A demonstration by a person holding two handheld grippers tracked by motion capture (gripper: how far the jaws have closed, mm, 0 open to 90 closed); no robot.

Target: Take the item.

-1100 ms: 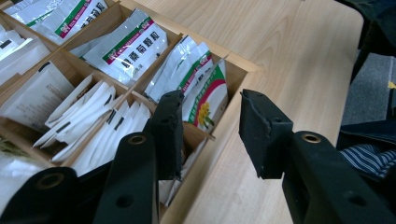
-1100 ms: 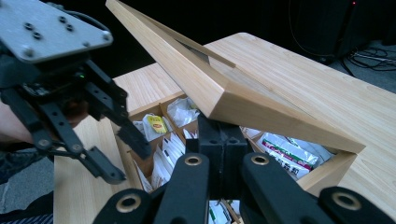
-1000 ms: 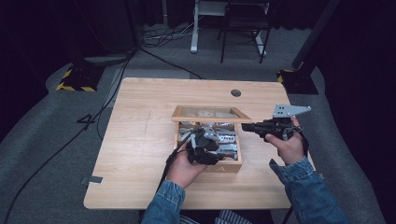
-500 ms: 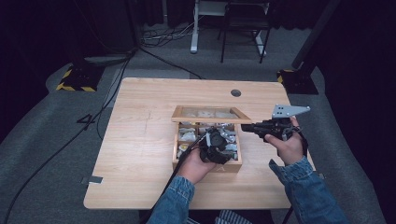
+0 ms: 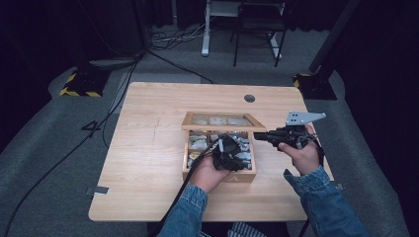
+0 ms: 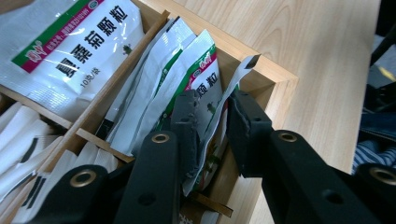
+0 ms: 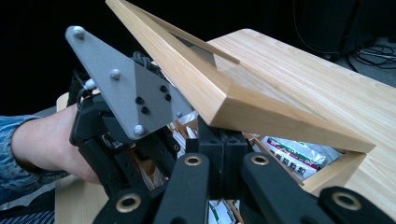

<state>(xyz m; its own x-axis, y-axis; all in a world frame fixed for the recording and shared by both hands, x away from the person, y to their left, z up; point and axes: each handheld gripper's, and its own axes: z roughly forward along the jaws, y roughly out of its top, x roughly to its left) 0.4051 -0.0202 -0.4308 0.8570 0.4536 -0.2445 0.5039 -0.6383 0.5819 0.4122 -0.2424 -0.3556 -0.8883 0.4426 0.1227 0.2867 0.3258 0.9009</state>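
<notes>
Sachet [image 6: 211,100], white with green and red print, stands upright in a corner compartment of the wooden box [image 5: 218,174]; left gripper [image 6: 215,122] jaws either side of it, just closing, pads not yet pressing; right gripper [image 7: 223,150] jaws together, propping the raised glazed lid [image 7: 219,100] from below; more sachets [image 6: 70,60] fill neighbouring compartments; box sits on the table [image 5: 148,148].

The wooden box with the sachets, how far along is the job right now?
Done: the lid of the wooden box is up, propped on the shut right claw under its edge. In hand: the left claw is down in a corner compartment, its jaws just closing around a white and green sachet that stands on edge there. Left: the sachet has not been lifted out, and the lid is not yet closed.
</notes>
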